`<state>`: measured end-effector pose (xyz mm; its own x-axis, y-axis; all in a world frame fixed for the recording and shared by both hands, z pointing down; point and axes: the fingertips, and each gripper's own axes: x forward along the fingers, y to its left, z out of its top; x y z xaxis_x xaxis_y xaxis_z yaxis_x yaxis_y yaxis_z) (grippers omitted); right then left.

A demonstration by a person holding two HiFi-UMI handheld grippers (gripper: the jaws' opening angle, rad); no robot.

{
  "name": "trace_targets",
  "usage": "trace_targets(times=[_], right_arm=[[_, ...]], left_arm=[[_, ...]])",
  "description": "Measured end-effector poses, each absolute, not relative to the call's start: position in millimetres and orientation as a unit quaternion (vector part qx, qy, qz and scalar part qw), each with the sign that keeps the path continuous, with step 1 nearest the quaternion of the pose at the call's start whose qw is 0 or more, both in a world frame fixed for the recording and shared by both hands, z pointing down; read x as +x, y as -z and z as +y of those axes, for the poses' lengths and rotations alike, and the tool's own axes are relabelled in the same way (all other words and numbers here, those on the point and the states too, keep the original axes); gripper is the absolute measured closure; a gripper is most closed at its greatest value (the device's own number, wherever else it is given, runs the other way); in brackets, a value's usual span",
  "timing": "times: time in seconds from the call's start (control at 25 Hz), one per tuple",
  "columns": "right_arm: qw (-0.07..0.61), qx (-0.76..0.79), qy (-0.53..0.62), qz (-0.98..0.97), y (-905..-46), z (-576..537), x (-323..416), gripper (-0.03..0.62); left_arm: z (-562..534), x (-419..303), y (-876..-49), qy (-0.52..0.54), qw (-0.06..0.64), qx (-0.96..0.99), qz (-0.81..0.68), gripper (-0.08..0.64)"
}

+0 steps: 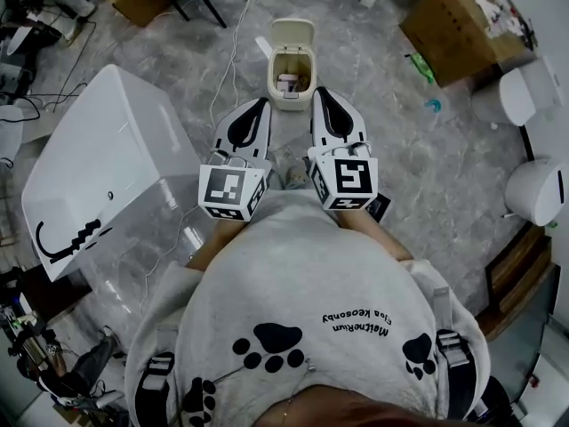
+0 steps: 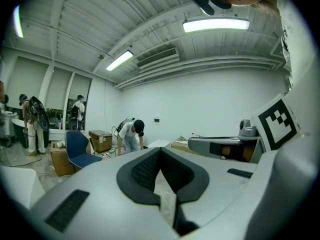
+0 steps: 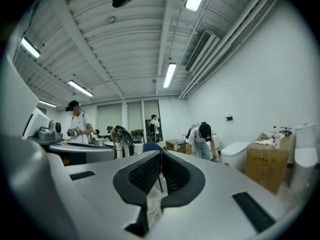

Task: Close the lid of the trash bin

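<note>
Grey marbled floor (image 1: pixel 400 149) carries everything. A white cabinet (image 1: pixel 98 149) lies to my left and a cardboard box (image 1: pixel 462 20) far right, both clear of the path. The cream trash bin (image 1: pixel 291 83) stands straight ahead, between my two grippers. Its lid (image 1: pixel 292 32) is tipped back on the far side. My left fingers (image 2: pixel 142 171) and right fingers (image 3: pixel 142 174) are closed and empty; the right seem marginally nearer.

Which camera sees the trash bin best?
The head view: the trash bin stands on the floor with its lid up, whole and unblocked. Neither gripper view shows it at all.
</note>
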<state>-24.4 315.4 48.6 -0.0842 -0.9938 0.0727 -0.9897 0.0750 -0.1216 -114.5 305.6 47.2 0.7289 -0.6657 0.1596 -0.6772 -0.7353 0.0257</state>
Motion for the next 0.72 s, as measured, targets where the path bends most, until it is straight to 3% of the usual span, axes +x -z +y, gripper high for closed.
trace_targets(times=[0.36, 0.72], right_arm=[[0.001, -0.695, 0.063, 0.717, -53.2, 284.2, -4.3, 0.561], [-0.017, -0.702, 0.055, 0.710, -41.1, 183.6, 7.6, 0.560]], left_arm=[[266.3, -95.7, -62.0, -0.063, 0.059, 0.937, -0.339, 0.541], [158.8, -76.6, -59.8, -0.054, 0.075, 0.945, -0.314, 0.541]])
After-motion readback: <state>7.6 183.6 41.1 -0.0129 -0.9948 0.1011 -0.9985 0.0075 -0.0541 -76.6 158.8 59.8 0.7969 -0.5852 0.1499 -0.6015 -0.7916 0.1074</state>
